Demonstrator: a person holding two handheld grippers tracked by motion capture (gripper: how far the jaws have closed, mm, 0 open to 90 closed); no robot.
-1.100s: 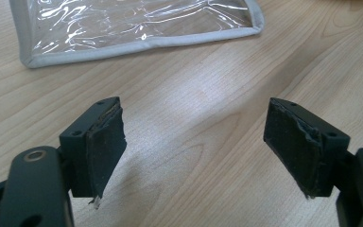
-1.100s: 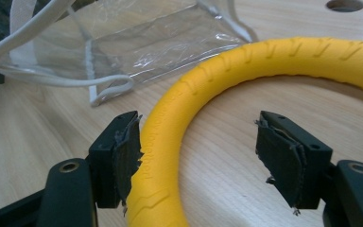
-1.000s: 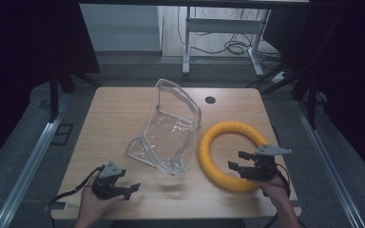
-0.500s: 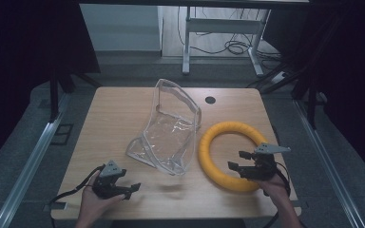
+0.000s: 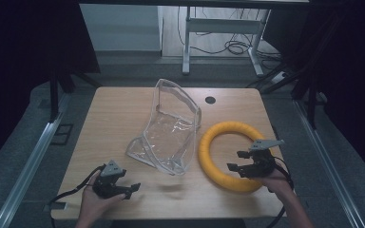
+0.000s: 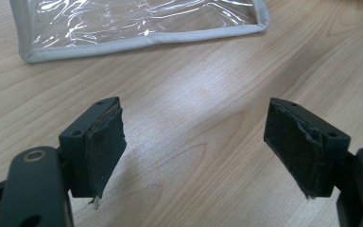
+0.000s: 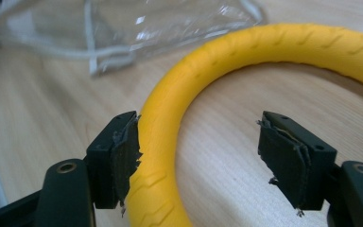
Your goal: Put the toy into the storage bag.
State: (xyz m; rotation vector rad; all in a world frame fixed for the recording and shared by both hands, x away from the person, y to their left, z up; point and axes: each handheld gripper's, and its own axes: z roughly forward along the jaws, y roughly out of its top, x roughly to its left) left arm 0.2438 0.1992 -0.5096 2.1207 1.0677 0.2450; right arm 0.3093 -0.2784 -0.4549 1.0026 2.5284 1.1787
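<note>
At the near right edge of the table, you are straddling the yellow ring with your right gripper: its jaws have just been closing a little from full stretch, one pad beside the ring's outer wall, the other clear inside, so I judge you are setting up the grasp and next need to squeeze shut on the tube. Your left gripper is idling near left, jaws apart on nothing. Beyond, the ring, rubbery and faintly ribbed, is lying flat beside a glossy clear pouch with grey piping, crumpled at mid-table.
</note>
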